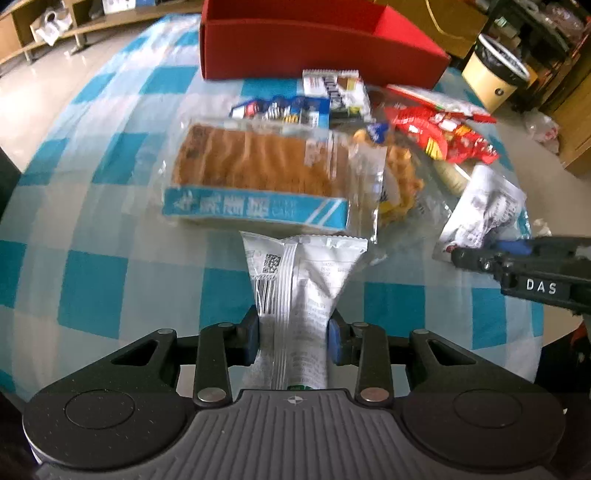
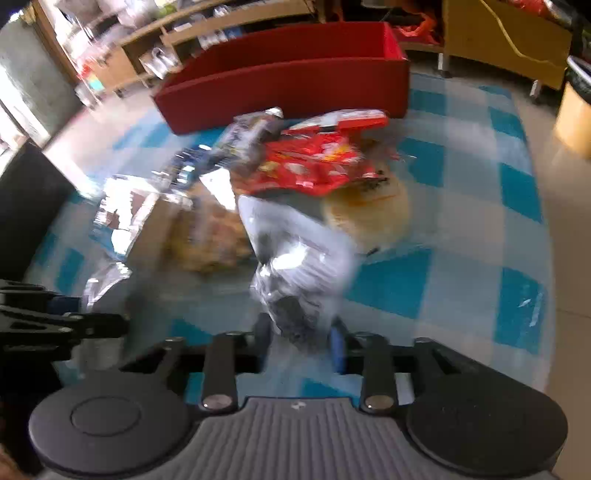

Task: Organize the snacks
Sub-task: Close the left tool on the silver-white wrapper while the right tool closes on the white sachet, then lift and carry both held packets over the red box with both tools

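Gripping a white snack packet [image 1: 295, 280] in my left gripper [image 1: 293, 334]; cake box [image 1: 258, 173] lies ahead. Right gripper [image 2: 301, 338] straddles a crumpled silver packet [image 2: 295, 273]; clamping unclear.

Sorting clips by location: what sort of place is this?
Probably a lived-in room at home or a storeroom: a table with a blue checked cloth, low wooden shelves holding clutter, and a lined bin on the tiled floor.

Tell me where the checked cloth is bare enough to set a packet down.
Bare blue-and-white checked tablecloth lies left of the clear-wrapped cake loaf, and in the right wrist view right of the red crinkled snack bag. Crowded: packets pile from the cake loaf back to the red cardboard box.
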